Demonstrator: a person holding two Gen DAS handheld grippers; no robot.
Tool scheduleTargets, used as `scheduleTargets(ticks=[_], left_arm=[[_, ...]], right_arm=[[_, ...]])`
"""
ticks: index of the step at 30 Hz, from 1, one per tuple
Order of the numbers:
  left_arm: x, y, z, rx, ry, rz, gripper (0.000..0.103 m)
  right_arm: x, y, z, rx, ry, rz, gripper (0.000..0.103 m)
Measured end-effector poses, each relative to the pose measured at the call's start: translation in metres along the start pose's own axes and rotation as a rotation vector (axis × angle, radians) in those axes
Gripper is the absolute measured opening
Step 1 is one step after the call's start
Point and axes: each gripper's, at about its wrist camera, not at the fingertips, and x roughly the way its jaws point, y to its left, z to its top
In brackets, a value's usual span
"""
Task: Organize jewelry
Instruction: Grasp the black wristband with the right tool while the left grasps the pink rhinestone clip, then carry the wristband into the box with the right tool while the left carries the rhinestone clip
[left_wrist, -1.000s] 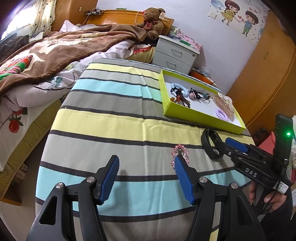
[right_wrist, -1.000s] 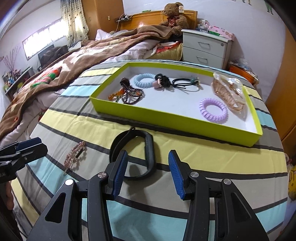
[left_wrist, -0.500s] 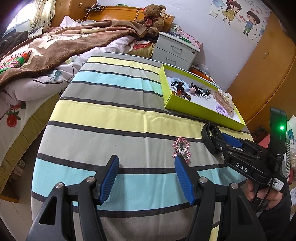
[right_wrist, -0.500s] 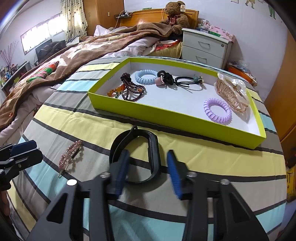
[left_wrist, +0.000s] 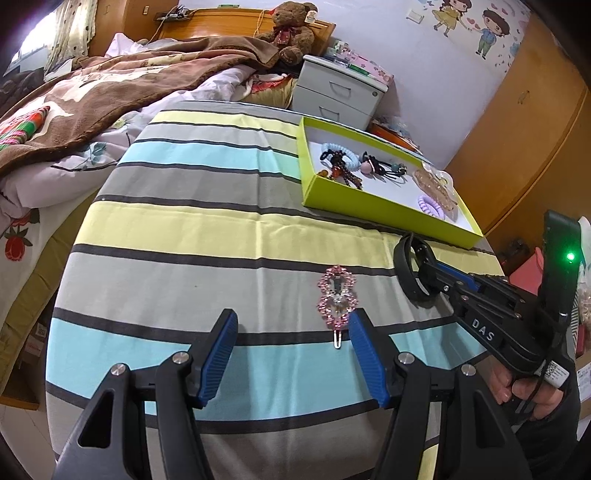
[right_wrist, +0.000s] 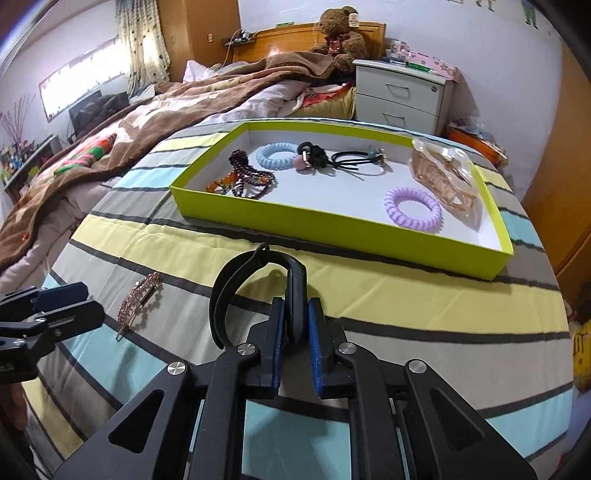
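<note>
A black band (right_wrist: 297, 284) lies on the striped cloth in front of the lime-green tray (right_wrist: 332, 225). My right gripper (right_wrist: 295, 317) is closing on the band's right side, and its blue pads press on it. From the left wrist view, the right gripper (left_wrist: 424, 275) grips the band (left_wrist: 404, 273) near the tray (left_wrist: 369, 210). A pink rhinestone hair clip (left_wrist: 337, 299) lies just ahead of my left gripper (left_wrist: 291, 325), close to its right finger. That gripper stands open with nothing between its jaws. The clip (right_wrist: 138, 299) and the left gripper (right_wrist: 83, 302) show at the left of the right wrist view.
The tray holds a purple coil tie (right_wrist: 413, 208), a blue coil tie (right_wrist: 277, 156), a bead bracelet (right_wrist: 243, 181), black hair ties (right_wrist: 332, 158) and a clear claw clip (right_wrist: 443, 173). A bed with a brown blanket (left_wrist: 110, 92) lies left, a nightstand (left_wrist: 340, 96) behind.
The right gripper's jaws have come together from wide apart onto the black band. The left gripper stays open and has barely shifted.
</note>
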Motion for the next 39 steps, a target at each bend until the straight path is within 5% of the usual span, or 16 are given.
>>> scheduleTargets(ticks=[8,21,27,39], left_arm=[[0.010,-0.023,0.000,0.061,0.019,0.017,0.065],[0.030,-0.053,0.006,0.138,0.002,0.173,0.064],[0.034,-0.058,0.006,0.170,-0.002,0.235,0.056],[0.030,-0.055,0.007,0.171,-0.015,0.230,0.025]], right_arm=[[-0.018,-0.020,-0.008,0.058,-0.030,0.017,0.013],[-0.038,-0.043,-0.018,0.114,-0.063,0.012,0.013],[-0.039,-0.045,-0.019,0.122,-0.067,0.016,0.013],[-0.040,-0.044,-0.020,0.117,-0.071,0.017,0.013]])
